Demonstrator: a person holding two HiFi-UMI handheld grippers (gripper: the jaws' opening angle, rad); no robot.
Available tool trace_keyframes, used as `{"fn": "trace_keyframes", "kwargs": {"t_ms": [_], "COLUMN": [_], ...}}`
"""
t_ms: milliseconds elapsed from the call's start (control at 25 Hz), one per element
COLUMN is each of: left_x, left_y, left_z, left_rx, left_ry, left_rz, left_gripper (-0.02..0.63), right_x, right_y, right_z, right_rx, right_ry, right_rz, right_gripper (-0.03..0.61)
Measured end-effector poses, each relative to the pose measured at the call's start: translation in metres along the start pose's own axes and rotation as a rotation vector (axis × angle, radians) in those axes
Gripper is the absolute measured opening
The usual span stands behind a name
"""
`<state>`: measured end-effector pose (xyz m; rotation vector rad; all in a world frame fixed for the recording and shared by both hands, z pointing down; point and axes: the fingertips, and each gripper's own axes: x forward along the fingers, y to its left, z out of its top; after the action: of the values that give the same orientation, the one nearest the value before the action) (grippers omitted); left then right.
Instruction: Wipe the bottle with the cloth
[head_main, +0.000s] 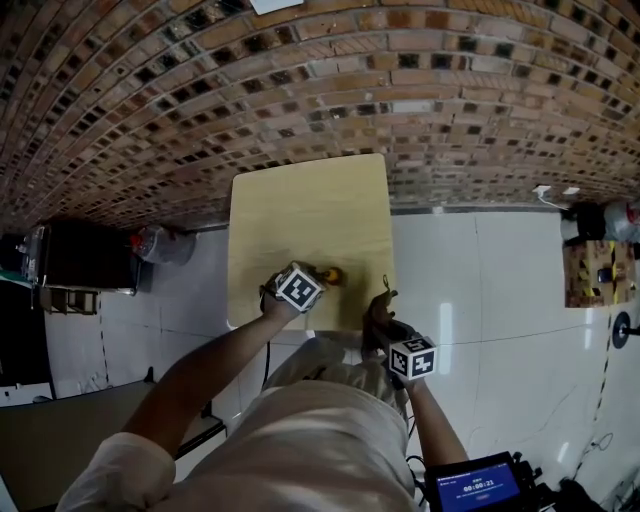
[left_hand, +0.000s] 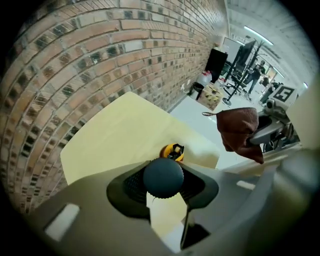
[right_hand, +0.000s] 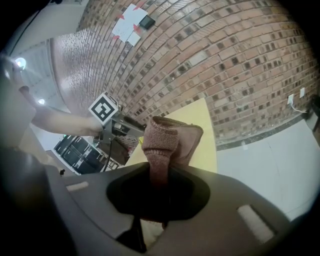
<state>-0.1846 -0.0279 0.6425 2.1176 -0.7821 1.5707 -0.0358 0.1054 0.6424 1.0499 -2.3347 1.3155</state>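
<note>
At the left, the left gripper (head_main: 312, 282) is held over the near part of the table (head_main: 300, 200), pointed steeply down, with its marker cube uppermost. Its jaws are clamped on the bottle (left_hand: 163, 177), of which only the dark, round, ribbed cap is seen between them. Whether the bottle rests on the table cannot be told. A small yellow thing (left_hand: 172, 151) is seen on the tabletop just beyond the cap. The pale wooden table is set against the brick wall (head_main: 420, 90) and is otherwise bare.

Further right, at the table's near right corner, the brown cloth (right_hand: 167, 142) is pinched in the closed jaws of the right gripper (head_main: 382, 322). It is bunched into a thick fold that sticks out past the fingertips. The cloth is kept in the air, apart from the bottle, and no contact between them is seen. A white tiled floor (head_main: 500, 300) is seen to the right of the table.
</note>
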Motion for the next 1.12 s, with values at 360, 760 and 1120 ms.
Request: {"fn": "trace_keyframes", "kwargs": {"t_ms": [360, 760, 1120], "left_x": [-0.005, -0.015, -0.008], "left_y": [0.02, 0.024, -0.007], "left_z": [-0.009, -0.035, -0.033], "left_rx": [-0.348, -0.54, -0.574], "left_ry": [-0.097, -0.109, -0.111], "left_rz": [0.032, 0.109, 0.022], "left_gripper": [0.161, 0.161, 0.163], "right_x": [0.029, 0.062, 0.113], "right_y": [0.006, 0.018, 0.071], "right_z": [-0.002, -0.01, 0.023], "right_rx": [-0.032, -0.046, 0.053], "right_ry": [0.052, 0.109, 0.0], "right_rz": [0.032, 0.065, 0.202], "right_gripper": [0.074, 0.074, 0.074]}}
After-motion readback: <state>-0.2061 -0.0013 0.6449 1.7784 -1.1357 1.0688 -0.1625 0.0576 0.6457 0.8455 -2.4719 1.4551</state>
